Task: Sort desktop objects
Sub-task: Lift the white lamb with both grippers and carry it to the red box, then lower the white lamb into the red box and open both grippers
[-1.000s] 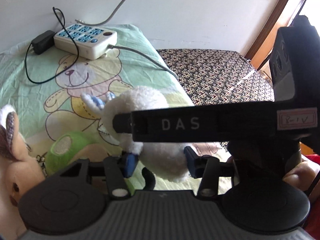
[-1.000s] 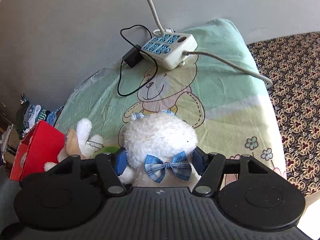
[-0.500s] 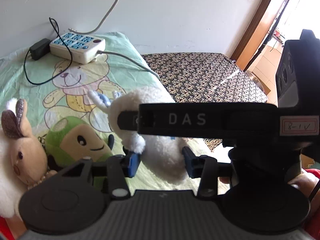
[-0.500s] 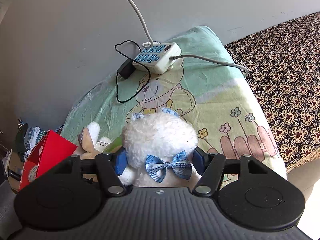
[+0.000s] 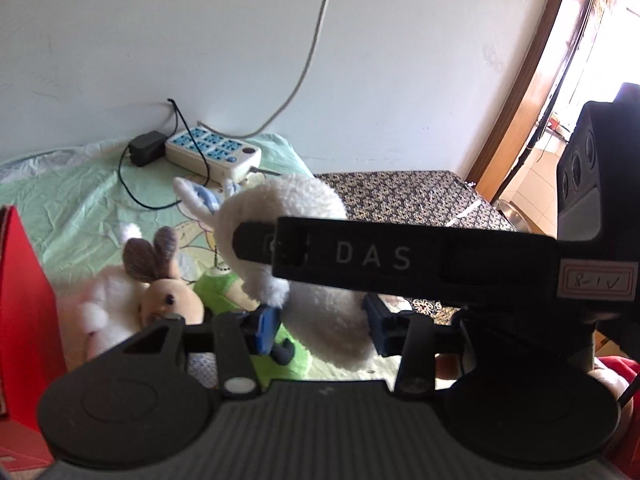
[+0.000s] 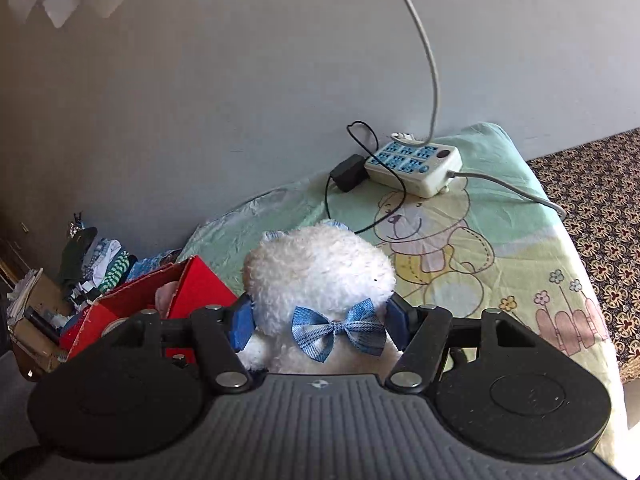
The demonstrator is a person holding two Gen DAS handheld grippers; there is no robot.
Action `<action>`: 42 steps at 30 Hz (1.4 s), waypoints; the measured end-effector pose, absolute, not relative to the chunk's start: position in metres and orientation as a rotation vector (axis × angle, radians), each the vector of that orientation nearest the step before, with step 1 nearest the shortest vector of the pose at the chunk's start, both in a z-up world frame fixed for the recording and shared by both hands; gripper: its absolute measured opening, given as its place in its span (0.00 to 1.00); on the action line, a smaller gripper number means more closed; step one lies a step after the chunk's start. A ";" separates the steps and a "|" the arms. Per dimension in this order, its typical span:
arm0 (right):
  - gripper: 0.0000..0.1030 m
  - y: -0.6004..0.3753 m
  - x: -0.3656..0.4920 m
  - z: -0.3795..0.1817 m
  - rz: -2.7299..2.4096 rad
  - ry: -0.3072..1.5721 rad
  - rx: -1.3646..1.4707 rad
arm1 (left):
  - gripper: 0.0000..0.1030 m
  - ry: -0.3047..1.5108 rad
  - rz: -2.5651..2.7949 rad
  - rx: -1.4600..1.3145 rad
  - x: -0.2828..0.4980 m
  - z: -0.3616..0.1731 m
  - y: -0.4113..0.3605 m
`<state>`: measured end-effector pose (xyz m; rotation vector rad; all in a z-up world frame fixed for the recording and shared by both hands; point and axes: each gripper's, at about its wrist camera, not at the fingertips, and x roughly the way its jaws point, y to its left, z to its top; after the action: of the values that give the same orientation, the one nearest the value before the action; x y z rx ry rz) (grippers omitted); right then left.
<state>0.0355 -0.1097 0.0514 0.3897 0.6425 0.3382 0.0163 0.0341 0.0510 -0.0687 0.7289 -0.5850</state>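
Both grippers clamp one white plush bear (image 6: pixel 320 276), which hangs above the green bedsheet (image 6: pixel 472 280) near its front edge. The right gripper (image 6: pixel 320 322) has its blue pads pressed into the bear's neck on either side of the blue bow (image 6: pixel 339 334), jaws about half spread around the plush. In that view the bear stands upright, its long axis vertical, ears at the top. The left gripper (image 5: pixel 320 322) pinches the bear's lower body, jaws fairly narrow and squeezing the fur. From this side the bear (image 5: pixel 320 312) leans, head up and away toward the power strip (image 5: pixel 213 154) at the sheet's far edge by the wall; the right gripper's black bar crosses in front of it.

Below on the sheet lie a plush rabbit (image 5: pixel 160 296) and a green plush toy (image 5: pixel 224 292), touching each other as far as the blur lets one judge. A red box (image 6: pixel 188 292) stands by the sheet's left edge.
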 end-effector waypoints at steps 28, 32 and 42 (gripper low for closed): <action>0.65 0.155 0.060 0.042 0.451 0.742 0.401 | 0.41 0.724 -0.375 -0.145 0.026 0.052 0.329; 0.65 0.167 0.067 0.031 0.409 0.795 0.401 | 0.42 0.781 -0.383 -0.152 0.042 0.034 0.342; 0.65 0.170 0.079 0.020 0.317 0.819 0.330 | 0.46 0.825 -0.468 -0.140 0.067 0.015 0.334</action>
<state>0.0790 0.1700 0.0202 0.3301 0.8191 0.3174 0.0665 0.3338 0.0150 -0.1400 0.8253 -0.4683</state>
